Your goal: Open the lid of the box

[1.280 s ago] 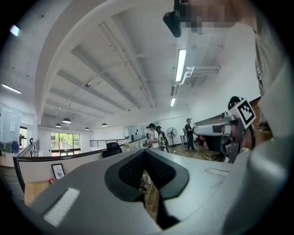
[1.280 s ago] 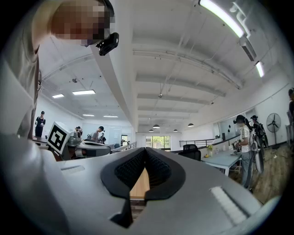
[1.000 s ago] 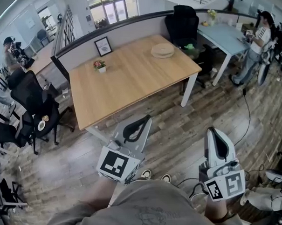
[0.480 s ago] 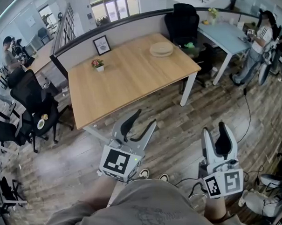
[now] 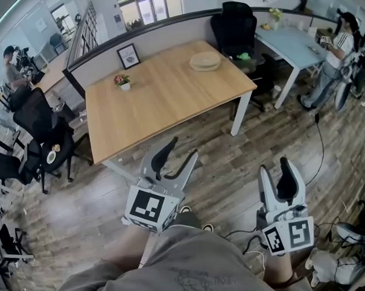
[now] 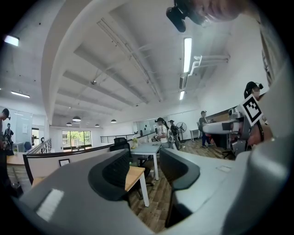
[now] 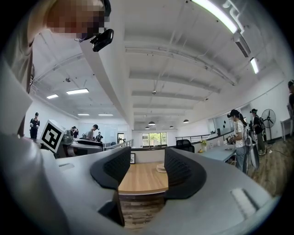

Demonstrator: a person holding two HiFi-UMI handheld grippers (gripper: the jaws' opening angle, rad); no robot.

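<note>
- The box (image 5: 205,61) (round and flat, so with no long axis to speak of) is lying near the worktop's (image 5: 162,100) far right corner.
- The left hand-held gripper (image 5: 182,149) and the right hand-held gripper (image 5: 274,167) are hanging over the floor, well apart from the box, which is lying ahead of both.
- Both are standing released, jaws just having been opening, with nothing between them.
- The right hand-held gripper is facing the box more squarely, so it is probably the better aligned.

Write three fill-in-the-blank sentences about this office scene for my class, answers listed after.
The round box lies on the wooden ___.
The left tool and the right tool both have their jaws ___.
The small pot near the picture frame holds ___.
Answers: table; open (just opened, nothing between them); flowers.
</note>
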